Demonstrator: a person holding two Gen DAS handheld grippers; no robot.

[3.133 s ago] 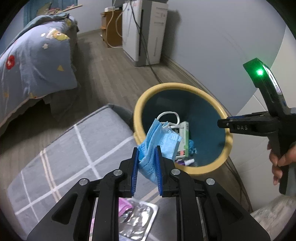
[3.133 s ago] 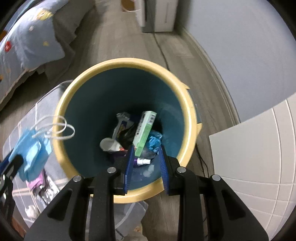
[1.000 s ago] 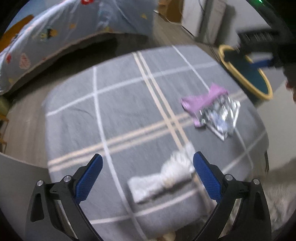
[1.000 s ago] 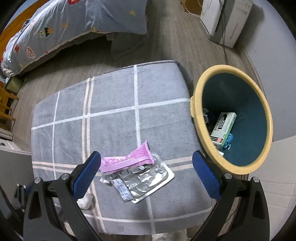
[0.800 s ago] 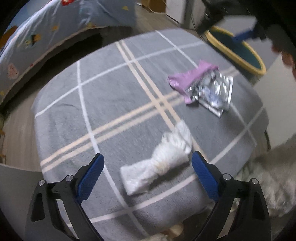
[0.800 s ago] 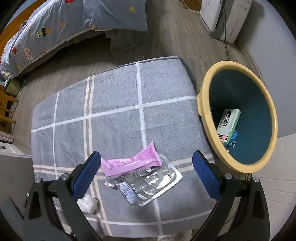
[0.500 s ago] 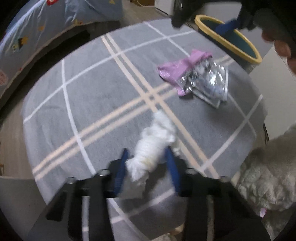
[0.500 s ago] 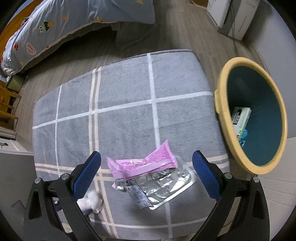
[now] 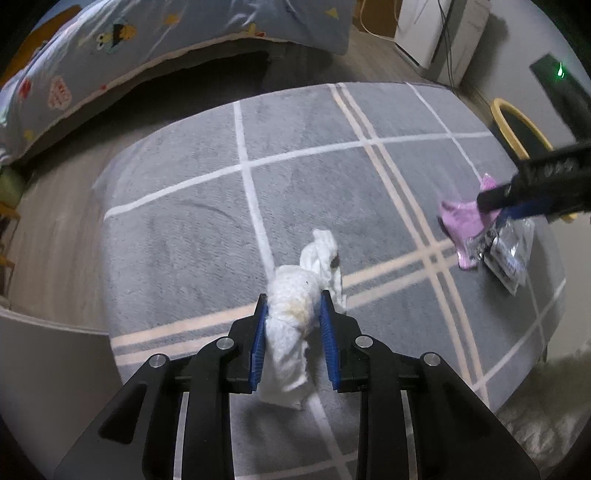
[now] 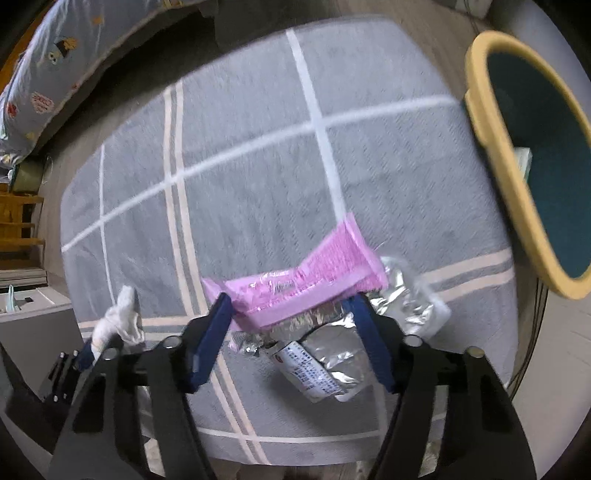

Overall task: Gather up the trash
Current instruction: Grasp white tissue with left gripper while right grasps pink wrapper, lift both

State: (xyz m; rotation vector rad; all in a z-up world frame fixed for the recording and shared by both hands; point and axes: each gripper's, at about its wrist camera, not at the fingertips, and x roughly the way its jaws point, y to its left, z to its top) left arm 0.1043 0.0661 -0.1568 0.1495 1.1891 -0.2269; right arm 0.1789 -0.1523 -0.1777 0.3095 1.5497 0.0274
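Observation:
My left gripper [image 9: 293, 306] is shut on a crumpled white tissue [image 9: 295, 306] on the grey checked ottoman [image 9: 184, 221]; the tissue also shows in the right wrist view [image 10: 118, 321]. My right gripper [image 10: 293, 306] is open, its blue fingers on either side of a pink wrapper [image 10: 306, 280] and a silver foil packet [image 10: 332, 350] lying on the ottoman. The wrapper also shows in the left wrist view [image 9: 463, 221]. The yellow-rimmed bin [image 10: 495, 155] with a teal inside stands to the right of the ottoman.
A bed with a blue patterned duvet [image 9: 147, 40] lies beyond the ottoman across wooden floor. A white appliance [image 9: 443, 33] with cables stands by the far wall. A wooden chair [image 10: 18, 218] is at the left. A fluffy pale rug [image 9: 554, 398] lies at the lower right.
My left gripper has closed on the white tissue. My right gripper has come down from above the ottoman to straddle the pink wrapper and foil packet, still open.

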